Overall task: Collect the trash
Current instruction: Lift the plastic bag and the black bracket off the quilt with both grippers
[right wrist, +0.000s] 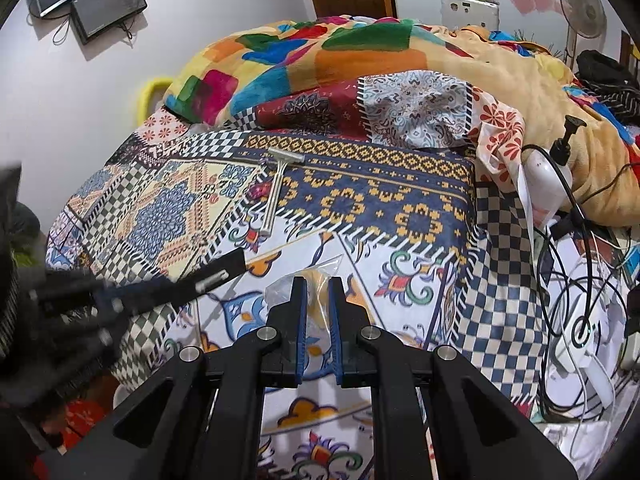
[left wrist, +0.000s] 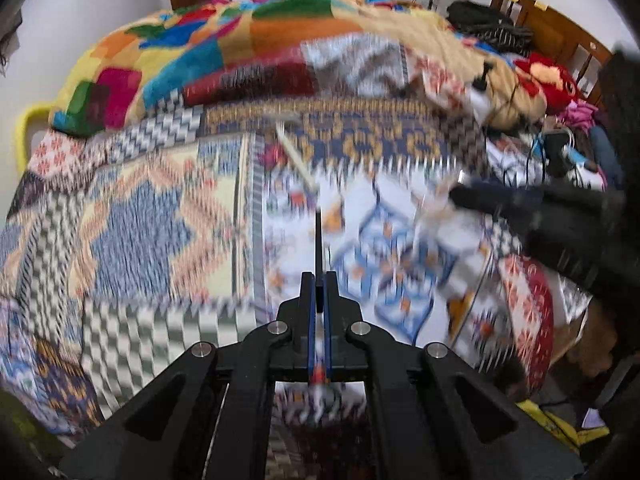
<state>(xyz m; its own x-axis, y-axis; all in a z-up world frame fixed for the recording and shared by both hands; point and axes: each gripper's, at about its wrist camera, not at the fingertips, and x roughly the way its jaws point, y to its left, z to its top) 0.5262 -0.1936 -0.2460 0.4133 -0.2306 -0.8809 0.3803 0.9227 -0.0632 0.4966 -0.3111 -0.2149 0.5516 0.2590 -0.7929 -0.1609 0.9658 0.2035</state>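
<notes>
over the patterned bedspread [right wrist: 400, 208] the right gripper [right wrist: 318, 292] is clenched on a clear bag [right wrist: 316, 276], the left gripper [left wrist: 319, 280] clamped empty, so lift the bag slowly, then fetch the razor [right wrist: 276, 188] lying beyond.

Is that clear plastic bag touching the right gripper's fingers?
Touching. The right wrist view shows the clear plastic bag pinched between the right gripper's blue pads.

Both wrist cams sit close above the patterned bedsheet [right wrist: 400, 208], tilted steeply down, facing the piled blanket [left wrist: 192, 52] and door at 12 o'clock. The left view is motion-blurred. They share the sheet's middle and the razor [right wrist: 276, 188]; each catches the other gripper: 3 o'clock in left, 9 o'clock in right.
</notes>
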